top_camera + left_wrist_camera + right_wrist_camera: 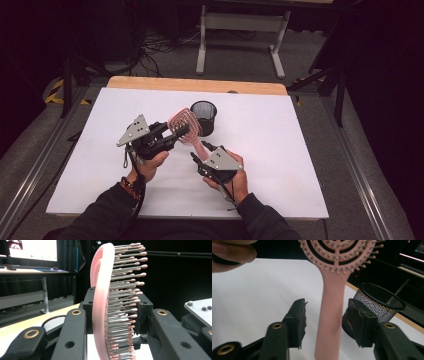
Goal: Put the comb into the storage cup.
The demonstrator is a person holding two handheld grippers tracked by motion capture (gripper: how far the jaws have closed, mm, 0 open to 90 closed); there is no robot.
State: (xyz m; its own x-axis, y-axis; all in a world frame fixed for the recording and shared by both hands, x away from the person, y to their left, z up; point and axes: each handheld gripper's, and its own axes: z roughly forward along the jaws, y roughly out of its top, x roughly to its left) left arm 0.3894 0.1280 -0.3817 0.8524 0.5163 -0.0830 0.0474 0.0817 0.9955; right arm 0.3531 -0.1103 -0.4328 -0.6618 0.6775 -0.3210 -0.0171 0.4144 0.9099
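A pink hairbrush (186, 125) hangs above the white table, head up and handle slanting down toward me. My left gripper (176, 133) is shut on the brush head; in the left gripper view the head (102, 302) stands edge-on between the jaws, bristles pointing right. My right gripper (201, 153) is open around the handle. In the right gripper view the handle (332, 315) runs between the two pads (298, 320), with a gap on each side. A black mesh cup (204, 117) stands upright just behind the brush, and in the right gripper view the cup (382, 302) is behind the right jaw.
The white board (300, 165) covers the table, with a wooden strip (197, 85) along its far edge. A white desk frame (242, 30) and cables lie on the floor beyond. A lit monitor (32, 250) stands on a desk to one side.
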